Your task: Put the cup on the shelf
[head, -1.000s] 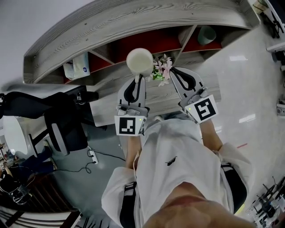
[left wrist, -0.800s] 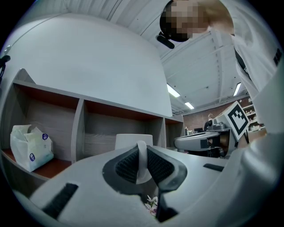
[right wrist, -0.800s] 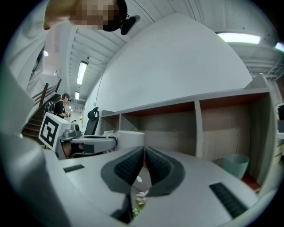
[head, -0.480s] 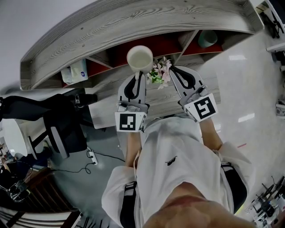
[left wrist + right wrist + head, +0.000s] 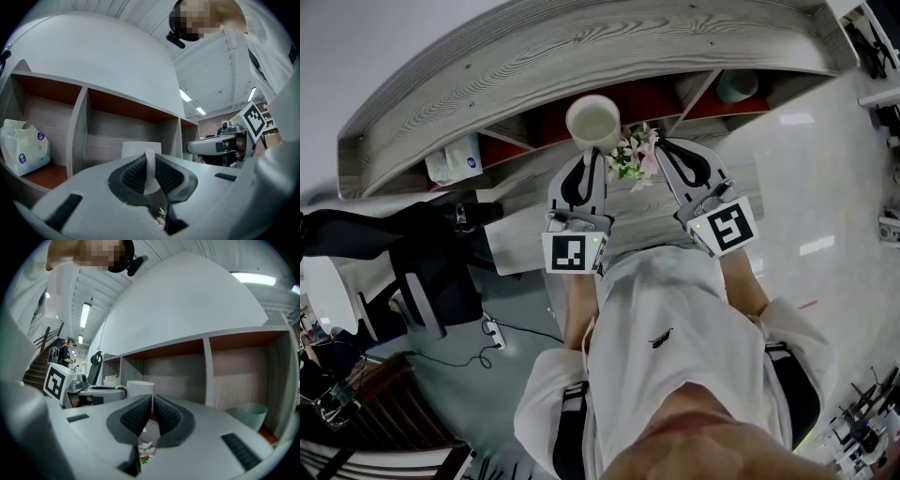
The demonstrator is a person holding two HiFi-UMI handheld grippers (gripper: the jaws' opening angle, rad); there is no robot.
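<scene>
A white cup (image 5: 593, 122) hangs in front of the shelf's (image 5: 581, 56) middle red-backed compartment. My left gripper (image 5: 593, 157) is shut on its handle. In the left gripper view the thin white handle (image 5: 150, 171) is pinched between the black pads, and the cup's body (image 5: 140, 149) rises just beyond them. My right gripper (image 5: 662, 148) stays beside it on the right, level, with its jaws shut on nothing. From the right gripper view (image 5: 152, 414) the cup (image 5: 139, 389) shows to the left, ahead of the shelf's compartments.
A tissue pack (image 5: 455, 157) lies in the left compartment and a teal cup (image 5: 736, 84) stands in the right one. Pink flowers (image 5: 633, 155) sit on the counter under the grippers. A black office chair (image 5: 431, 272) stands at the left.
Both grippers have edged a little towards the shelf, the left one carrying the cup with it. The grip on the handle is unchanged.
</scene>
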